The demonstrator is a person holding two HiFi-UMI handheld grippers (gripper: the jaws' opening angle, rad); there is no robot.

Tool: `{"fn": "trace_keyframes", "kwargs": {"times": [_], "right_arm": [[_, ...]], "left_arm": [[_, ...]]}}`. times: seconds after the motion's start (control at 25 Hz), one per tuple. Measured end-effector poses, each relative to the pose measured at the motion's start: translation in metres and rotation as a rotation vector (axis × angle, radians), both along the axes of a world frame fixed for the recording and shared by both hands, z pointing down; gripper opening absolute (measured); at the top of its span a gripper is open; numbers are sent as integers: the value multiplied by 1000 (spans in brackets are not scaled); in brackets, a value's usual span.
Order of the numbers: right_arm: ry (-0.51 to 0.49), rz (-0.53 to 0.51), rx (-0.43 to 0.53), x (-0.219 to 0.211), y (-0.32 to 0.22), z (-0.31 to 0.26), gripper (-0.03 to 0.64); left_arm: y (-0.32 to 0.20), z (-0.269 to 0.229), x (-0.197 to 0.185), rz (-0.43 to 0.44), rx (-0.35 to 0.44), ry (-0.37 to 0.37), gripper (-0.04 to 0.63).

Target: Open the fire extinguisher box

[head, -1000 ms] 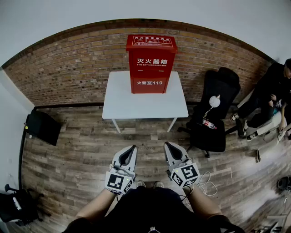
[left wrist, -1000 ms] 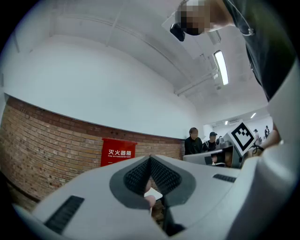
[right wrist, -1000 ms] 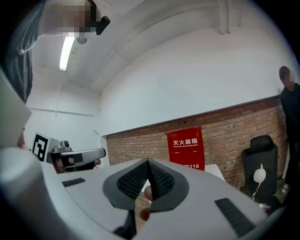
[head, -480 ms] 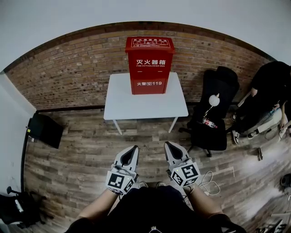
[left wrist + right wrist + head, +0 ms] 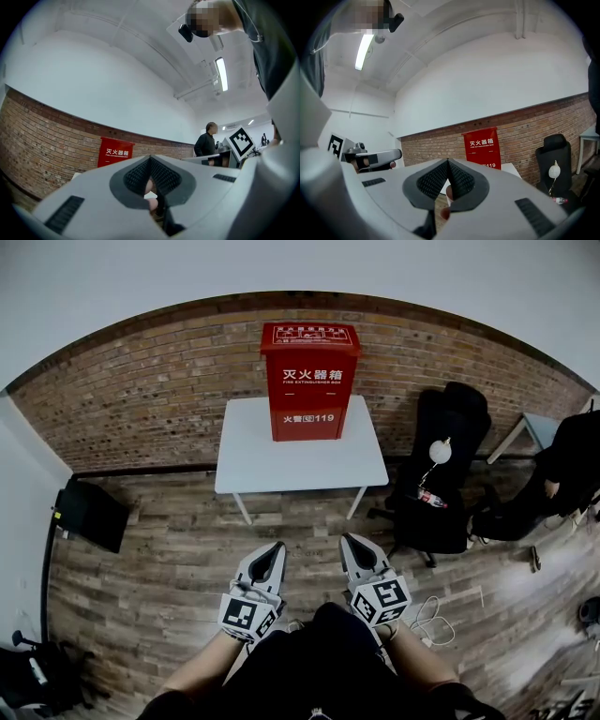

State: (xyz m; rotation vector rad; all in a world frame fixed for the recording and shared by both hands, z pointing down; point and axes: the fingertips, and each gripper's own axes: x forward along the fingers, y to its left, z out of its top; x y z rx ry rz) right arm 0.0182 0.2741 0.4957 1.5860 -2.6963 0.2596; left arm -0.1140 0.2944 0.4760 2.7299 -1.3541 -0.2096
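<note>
Your left tool and right tool: jaws closed on both, nothing between them. You hold them side by side over the wood floor, well short of the white table. Red fire extinguisher box stands upright and closed at the table's far edge, against the brick wall. Black chair just beside the table

White table; red fire extinguisher box upright, rear edge.
</note>
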Motion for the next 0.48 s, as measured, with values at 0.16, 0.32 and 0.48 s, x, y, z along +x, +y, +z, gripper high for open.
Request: {"fn": "trace_keyframes", "kwargs": {"times": [0.16, 0.32, 0.48], "right_arm": [[1, 11, -16, 2, -7, 4, 20], [-3, 18, -49, -2, -15, 14, 20], [6, 10, -51, -7, -24, 17, 20]], "left_arm": [[-6, 1, -2, 5, 4, -1, 51], [-11, 7, -7, 1, -10, -2, 51], [-22, 9, -12, -6, -12, -2, 51]]}}
